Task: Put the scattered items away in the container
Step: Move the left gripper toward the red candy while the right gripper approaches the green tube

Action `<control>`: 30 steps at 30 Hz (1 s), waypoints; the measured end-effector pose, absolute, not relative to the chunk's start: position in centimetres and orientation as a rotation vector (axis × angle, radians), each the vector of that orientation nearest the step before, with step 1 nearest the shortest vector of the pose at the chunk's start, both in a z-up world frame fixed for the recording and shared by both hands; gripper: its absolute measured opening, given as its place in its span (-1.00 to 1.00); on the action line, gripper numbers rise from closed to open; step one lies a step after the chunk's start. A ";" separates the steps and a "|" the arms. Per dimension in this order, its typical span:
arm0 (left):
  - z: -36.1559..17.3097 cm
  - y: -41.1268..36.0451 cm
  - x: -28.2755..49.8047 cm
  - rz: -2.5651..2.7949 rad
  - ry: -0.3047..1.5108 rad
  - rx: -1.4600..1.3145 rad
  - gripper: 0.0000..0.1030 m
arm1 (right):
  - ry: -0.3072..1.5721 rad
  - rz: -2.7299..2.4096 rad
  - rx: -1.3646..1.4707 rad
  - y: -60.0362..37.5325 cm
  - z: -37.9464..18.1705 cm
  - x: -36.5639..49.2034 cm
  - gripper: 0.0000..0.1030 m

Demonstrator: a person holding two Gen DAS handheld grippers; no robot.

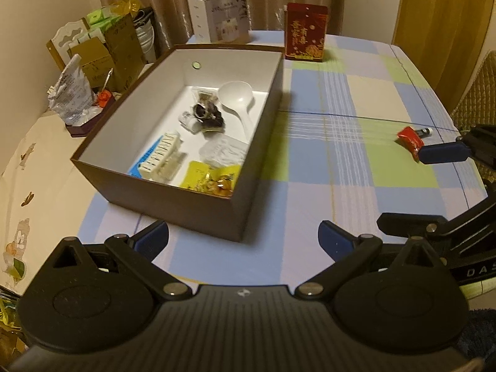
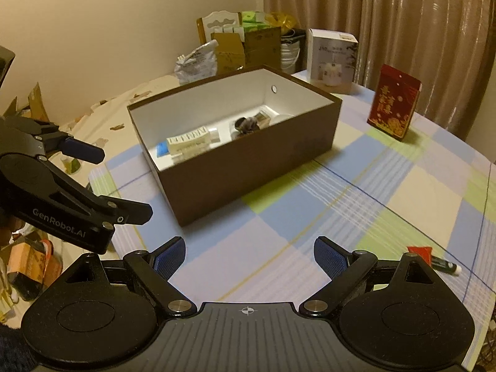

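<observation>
Left gripper (image 1: 243, 241): held low over the table's near edge, aimed at the near corner of the brown box (image 1: 173, 200), jaws spread wide, nothing between them.

Brown box: one, open-topped, left of centre on the checked tablecloth (image 1: 356, 167). Contents counted left to right: one blue card (image 1: 148, 158), one cream toothed piece (image 1: 161, 155), one yellow packet (image 1: 214, 179), one dark tangled cluster (image 1: 207, 114), one clear wrapper (image 1: 224, 152), one white spoon (image 1: 238, 99).

Far edge: one white carton (image 1: 218, 15), one red carton (image 1: 305, 32), both upright.

Right edge, outside the box: one red packet (image 1: 410, 139) and one small tube (image 1: 424, 131), just beside each other.

Right gripper (image 2: 249, 259): low over the near edge, tilted toward the box, jaws released and empty; red packet (image 2: 420, 252) near its right finger (image 2: 330, 260).
</observation>
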State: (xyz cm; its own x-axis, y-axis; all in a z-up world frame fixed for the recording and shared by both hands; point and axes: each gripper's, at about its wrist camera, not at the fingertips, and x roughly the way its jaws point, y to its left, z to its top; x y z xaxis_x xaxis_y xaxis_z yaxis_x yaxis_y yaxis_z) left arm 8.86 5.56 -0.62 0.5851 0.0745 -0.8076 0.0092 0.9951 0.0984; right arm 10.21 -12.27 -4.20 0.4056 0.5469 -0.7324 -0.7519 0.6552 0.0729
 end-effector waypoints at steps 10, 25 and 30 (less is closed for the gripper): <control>-2.0 1.7 10.6 -0.037 0.971 0.144 0.97 | 0.884 0.753 -0.191 -16.2 -4.9 11.7 0.84; -4.0 -2.6 14.4 -0.166 1.006 0.202 0.97 | 0.947 0.505 -0.107 -22.5 -6.3 13.9 0.84; -4.4 -4.3 15.5 -0.218 1.011 0.223 0.97 | 0.959 0.446 -0.085 -24.3 -6.4 14.3 0.84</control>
State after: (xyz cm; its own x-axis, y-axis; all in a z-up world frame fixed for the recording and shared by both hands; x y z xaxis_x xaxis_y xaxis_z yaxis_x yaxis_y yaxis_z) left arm 15.54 -4.33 -4.44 0.5133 -0.0770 -0.8548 0.2826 0.9556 0.0836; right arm 14.28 -24.25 -6.43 0.4911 0.3301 -0.8061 -0.4042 0.9061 0.1248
